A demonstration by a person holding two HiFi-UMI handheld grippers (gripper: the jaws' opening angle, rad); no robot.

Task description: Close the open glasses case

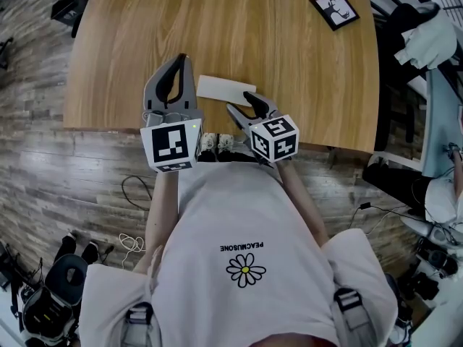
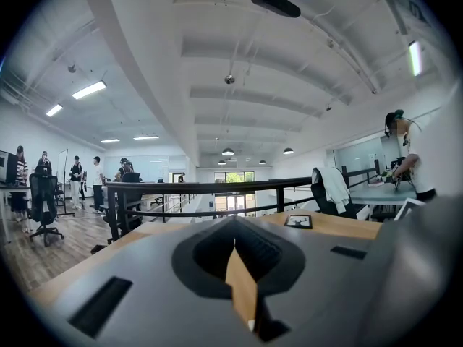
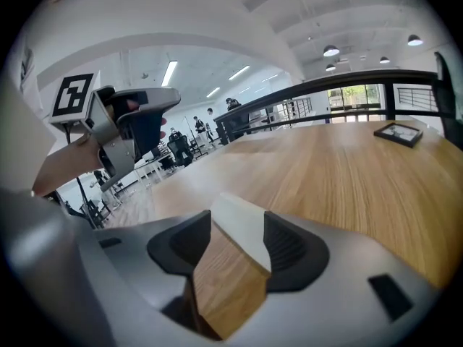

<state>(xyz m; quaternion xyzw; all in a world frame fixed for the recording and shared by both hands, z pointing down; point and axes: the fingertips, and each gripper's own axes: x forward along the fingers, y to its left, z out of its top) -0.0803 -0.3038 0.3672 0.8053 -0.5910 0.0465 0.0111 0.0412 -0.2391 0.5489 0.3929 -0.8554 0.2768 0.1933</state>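
Observation:
A flat white glasses case (image 1: 224, 87) lies on the wooden table (image 1: 289, 63) near its front edge; whether its lid is up cannot be told. My right gripper (image 1: 251, 97) hovers at the case's near right corner with its jaws apart. In the right gripper view the case (image 3: 246, 230) shows in the gap of my right gripper (image 3: 237, 219), untouched by either pad. To the left of the case, my left gripper (image 1: 185, 58) is held with its tips together. In its own view the left gripper (image 2: 233, 230) holds nothing and the case is hidden.
A small black picture frame (image 1: 334, 9) lies at the table's far right corner. A chair draped with white cloth (image 1: 428, 33) stands off the right side. A dark railing (image 2: 217, 188) runs beyond the far edge. Cables (image 1: 134, 194) trail on the floor beside me.

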